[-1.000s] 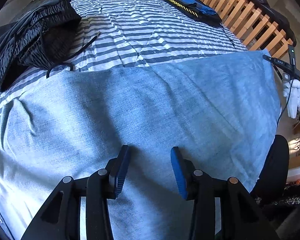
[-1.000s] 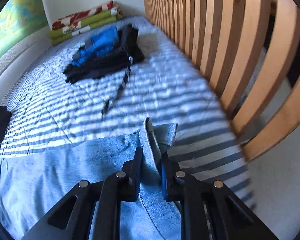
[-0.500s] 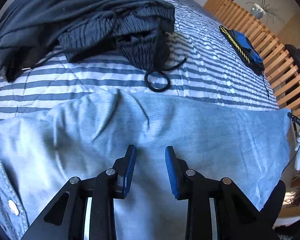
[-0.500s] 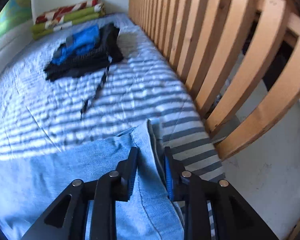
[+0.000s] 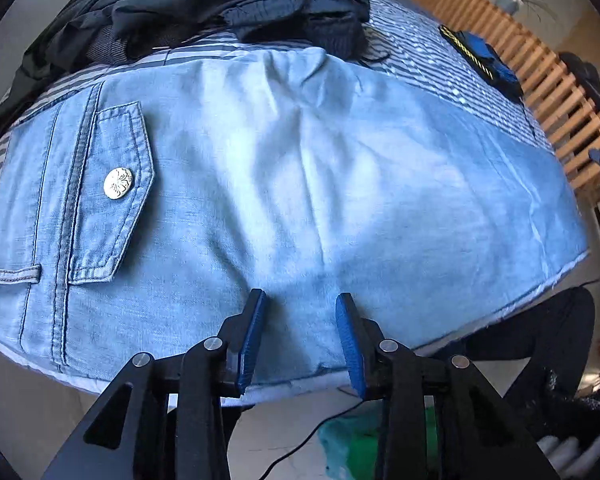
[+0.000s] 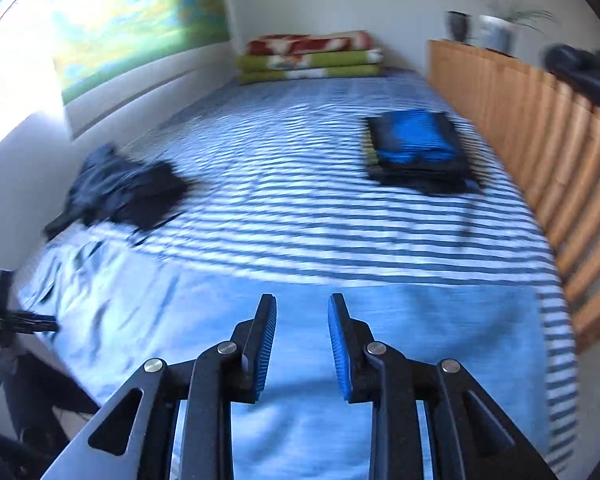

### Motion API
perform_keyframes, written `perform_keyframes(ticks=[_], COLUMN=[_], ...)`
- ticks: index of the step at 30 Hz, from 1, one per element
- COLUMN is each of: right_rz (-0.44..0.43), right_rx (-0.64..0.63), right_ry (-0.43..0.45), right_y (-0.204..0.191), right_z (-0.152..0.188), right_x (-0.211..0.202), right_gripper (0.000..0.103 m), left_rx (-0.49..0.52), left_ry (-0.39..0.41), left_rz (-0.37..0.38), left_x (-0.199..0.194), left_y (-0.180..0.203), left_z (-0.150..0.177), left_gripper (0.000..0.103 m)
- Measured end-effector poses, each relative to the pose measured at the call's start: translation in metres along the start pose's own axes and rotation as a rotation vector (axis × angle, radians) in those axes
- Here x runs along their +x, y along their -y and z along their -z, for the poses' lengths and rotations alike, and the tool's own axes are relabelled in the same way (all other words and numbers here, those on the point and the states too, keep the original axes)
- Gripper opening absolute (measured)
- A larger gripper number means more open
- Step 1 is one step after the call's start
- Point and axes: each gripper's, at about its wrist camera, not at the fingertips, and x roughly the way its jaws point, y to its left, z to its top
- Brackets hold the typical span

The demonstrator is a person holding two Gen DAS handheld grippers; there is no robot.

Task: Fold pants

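The light blue denim pants (image 5: 300, 184) lie spread flat across the near edge of the bed (image 6: 300, 184), whose cover is striped blue and white; they reach from the left side of that edge almost to the wooden slatted rail (image 6: 540, 160) on the right. The waist end is toward the left, where a back pocket flap (image 5: 116, 184) with dark double stitching is fastened by a round silver button (image 5: 118, 184), and a belt loop shows at the far left. The cloth is pale and washed out in the middle, with soft creases running from the upper edge down toward the near hem, and the leg end on the right lies smoother. The left gripper (image 5: 300, 336) hangs over the near hem with its jaws opening and nothing between the blue pads. The right gripper (image 6: 302, 344) is above the pants too, its jaws also opening, apart and gripping nothing. A heap of dark clothes (image 5: 204, 4) sits toward the left edge of the bed just behind the pants, and a folded blue and black stack (image 6: 416, 148) lies near the rail side.
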Motion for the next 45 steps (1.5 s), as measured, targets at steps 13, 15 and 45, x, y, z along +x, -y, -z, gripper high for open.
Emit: perform_keyframes(ticks=[13,15,45], right_rz=[-0.323,-0.362,-0.680], right_rx=[-0.321,-0.301,-0.430], right_ry=[-0.213,-0.253,-0.395], right_y=[-0.215,-0.225,-0.294], right_z=[-0.074,-0.087,-0.019], right_x=[0.138,0.171,0.209], right_gripper=[0.025,0.025,0.003], left_rx=[0.130,0.123,-0.108], left_ry=[0.149,0.111,-0.029], left_rz=[-0.018,0.009,0.244], left_x=[-0.018,0.004,0.047], left_y=[0.017,0.007,-0.020], left_z=[-0.111,-0.128,-0.127], left_gripper=[0.052,0.052,0.026])
